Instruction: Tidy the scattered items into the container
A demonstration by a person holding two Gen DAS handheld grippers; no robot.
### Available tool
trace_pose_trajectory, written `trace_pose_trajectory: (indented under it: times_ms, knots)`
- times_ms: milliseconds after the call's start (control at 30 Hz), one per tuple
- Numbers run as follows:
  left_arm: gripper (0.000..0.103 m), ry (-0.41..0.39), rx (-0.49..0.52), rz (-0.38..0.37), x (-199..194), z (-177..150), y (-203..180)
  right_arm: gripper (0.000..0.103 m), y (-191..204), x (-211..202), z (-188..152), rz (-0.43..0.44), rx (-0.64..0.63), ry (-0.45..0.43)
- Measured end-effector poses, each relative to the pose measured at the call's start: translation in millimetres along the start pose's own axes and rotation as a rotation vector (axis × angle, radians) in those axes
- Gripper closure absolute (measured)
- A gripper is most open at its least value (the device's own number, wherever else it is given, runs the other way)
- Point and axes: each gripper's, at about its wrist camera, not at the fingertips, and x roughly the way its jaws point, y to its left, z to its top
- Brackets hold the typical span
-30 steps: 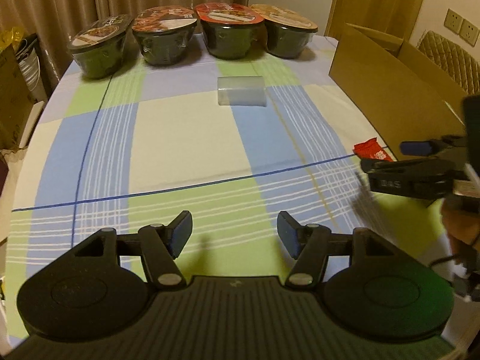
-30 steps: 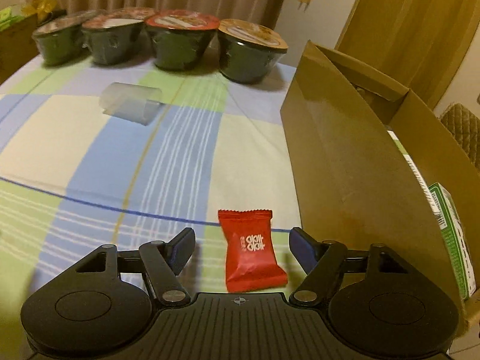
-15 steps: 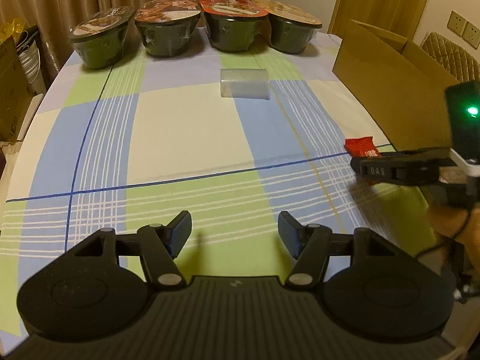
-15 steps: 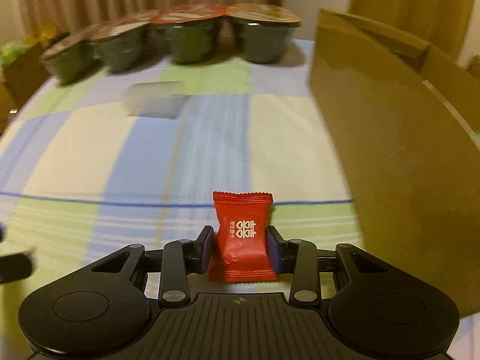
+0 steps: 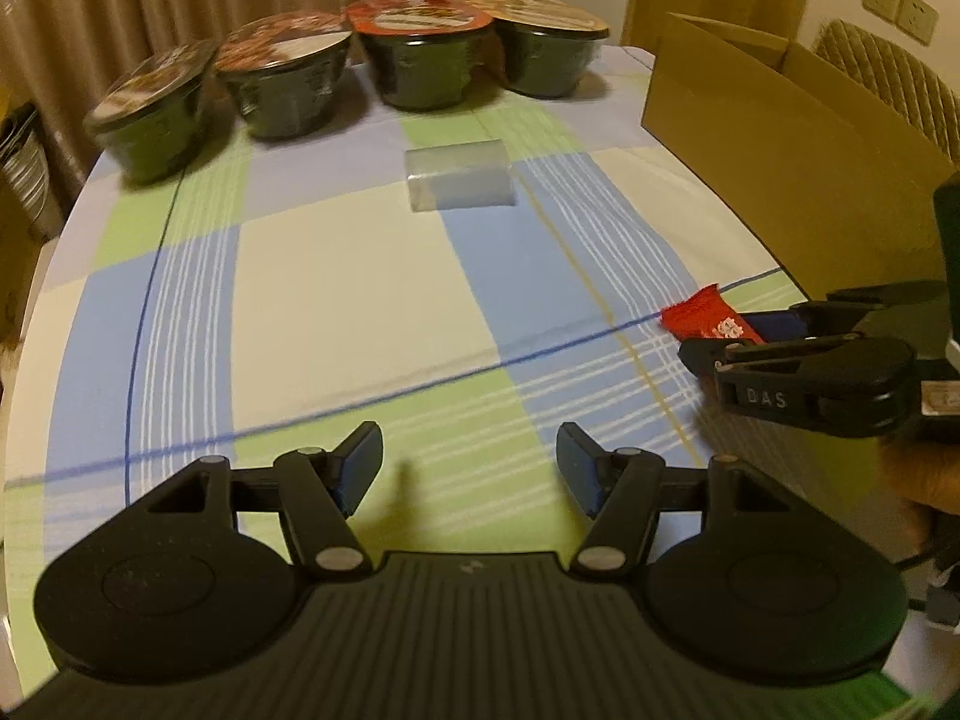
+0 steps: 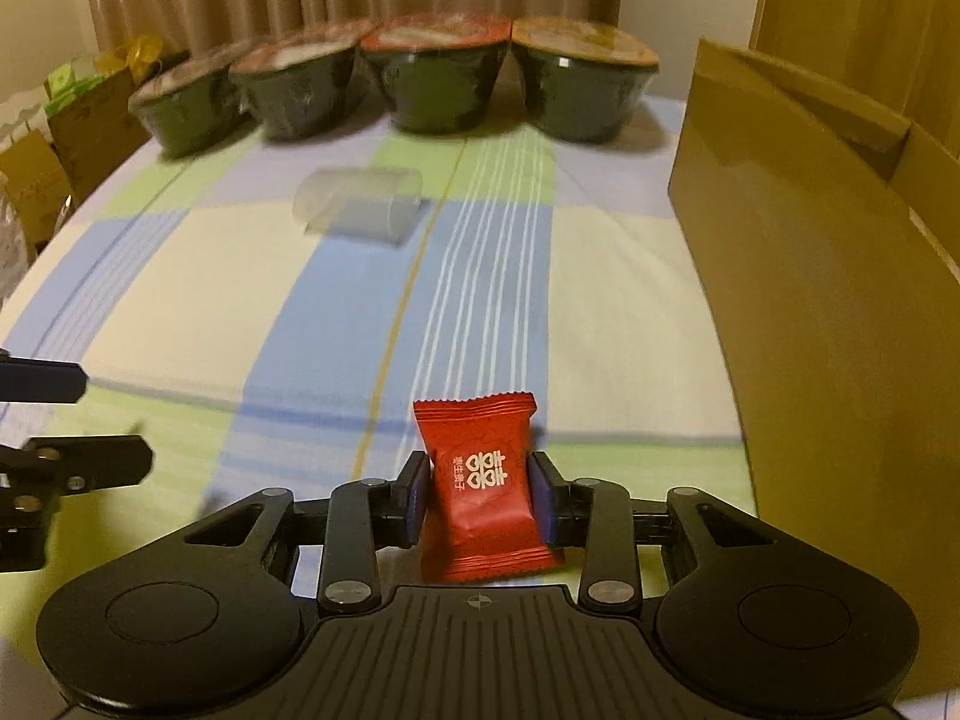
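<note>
Right gripper (image 6: 480, 495) clamps the red packet (image 6: 483, 489).
Its jaws are closing on the packet, just beside the box (image 6: 810, 276); left gripper (image 5: 468, 462) hangs half-open, empty.

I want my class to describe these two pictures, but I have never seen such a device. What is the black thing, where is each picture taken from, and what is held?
A person holds a two-fingered grabbing tool in each hand; each carries a camera looking along its fingers. The left gripper is open and empty. The right gripper is closing its fingers on a red candy packet. On the checked tablecloth stand four lidded bowls, a clear plastic piece and a cardboard box.
</note>
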Motion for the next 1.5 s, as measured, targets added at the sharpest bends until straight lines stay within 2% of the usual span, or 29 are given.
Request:
trace_pose_trajectory:
  times_ms: [200,267,300,333,500,700,800,900,1067,1200,1267,1367,1500]
  knots:
    - [0.043,-0.045,0.038,0.004,23.0,36.2,5.8,0.065,-10.4,15.1,39.0,0.008,0.029,-0.036]
    - [0.036,-0.073,0.017,-0.001,31.5,49.7,9.3,0.065,-14.7,21.2,52.1,0.013,0.039,-0.043]
    - [0.027,-0.09,-0.002,-0.013,36.4,56.6,11.5,0.065,-15.6,24.0,57.9,0.015,0.038,-0.046]
    - [0.024,-0.105,-0.023,-0.027,41.4,63.1,13.9,0.065,-15.7,26.7,63.5,0.016,0.03,-0.052]
    - [0.024,-0.125,-0.079,-0.047,70.2,92.8,20.0,0.065,-16.9,38.9,83.4,0.016,0.015,-0.071]
    - [0.025,-0.134,-0.143,-0.062,100.1,113.4,25.1,0.065,-21.8,56.5,89.0,0.004,0.01,-0.062]
    - [0.025,-0.139,-0.175,-0.077,111.9,117.3,27.4,0.066,-23.7,62.8,88.7,-0.001,0.007,-0.058]
    - [0.026,-0.131,-0.155,-0.065,123.7,120.6,24.6,0.066,-24.9,68.5,87.9,-0.006,0.009,-0.05]
    - [0.034,-0.102,-0.139,-0.05,141.7,126.6,24.0,0.066,-24.8,71.9,84.7,-0.01,0.006,-0.046]
    - [0.035,-0.084,-0.125,-0.04,146.4,129.4,24.0,0.067,-25.8,70.5,84.9,-0.005,0.01,-0.042]
    - [0.035,-0.079,-0.108,-0.032,143.2,128.1,23.0,0.07,-26.4,67.2,83.9,0.0,0.013,-0.041]
    - [0.035,-0.08,-0.078,-0.025,128.3,113.8,24.3,0.075,-26.7,58.4,79.1,0.015,0.017,-0.038]
    - [0.035,-0.055,-0.05,-0.025,97.2,74.2,23.6,0.075,-23.9,45.6,61.6,0.043,0.002,-0.009]
